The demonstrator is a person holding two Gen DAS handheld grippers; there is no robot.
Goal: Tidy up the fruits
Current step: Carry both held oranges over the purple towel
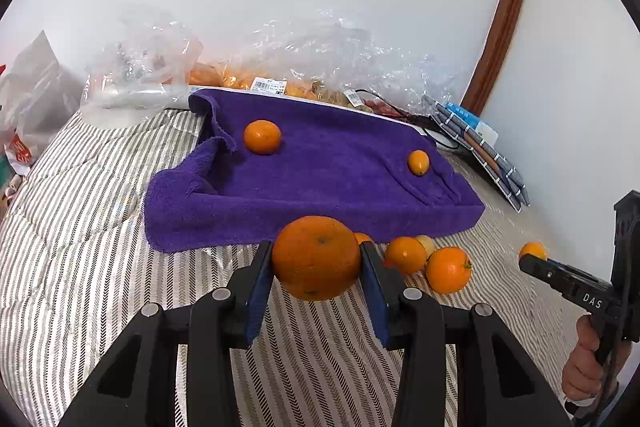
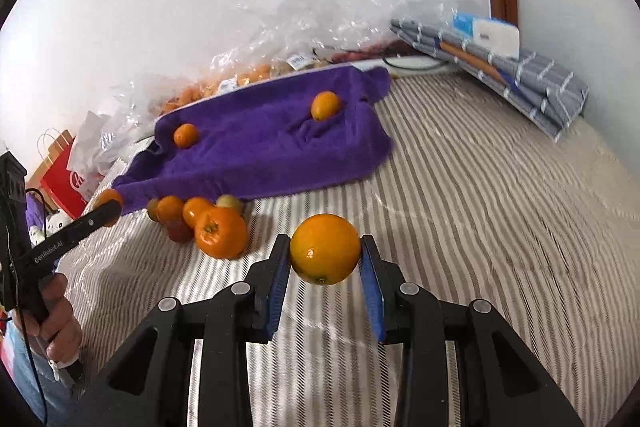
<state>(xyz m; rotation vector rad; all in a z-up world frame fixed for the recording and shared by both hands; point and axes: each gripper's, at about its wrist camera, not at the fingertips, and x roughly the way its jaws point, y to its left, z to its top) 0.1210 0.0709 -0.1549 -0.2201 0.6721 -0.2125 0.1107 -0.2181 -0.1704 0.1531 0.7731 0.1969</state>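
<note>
Oranges held off the striped bedding (image 1: 80,227), large orange (image 1: 316,257) clamped between left gripper (image 1: 316,263) pads, smaller orange (image 2: 325,249) clamped in right gripper (image 2: 325,255), two more resting well apart on purple towel (image 1: 332,167), loose cluster (image 1: 432,261) just beside towel's front edge.

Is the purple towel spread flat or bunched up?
Mostly spread. The purple towel drapes over a raised flat base, with its left corner folded back; two small oranges sit on it.

Red paper bag (image 2: 60,183) (handled) beside wall, folded striped cloth (image 2: 520,83)
</note>
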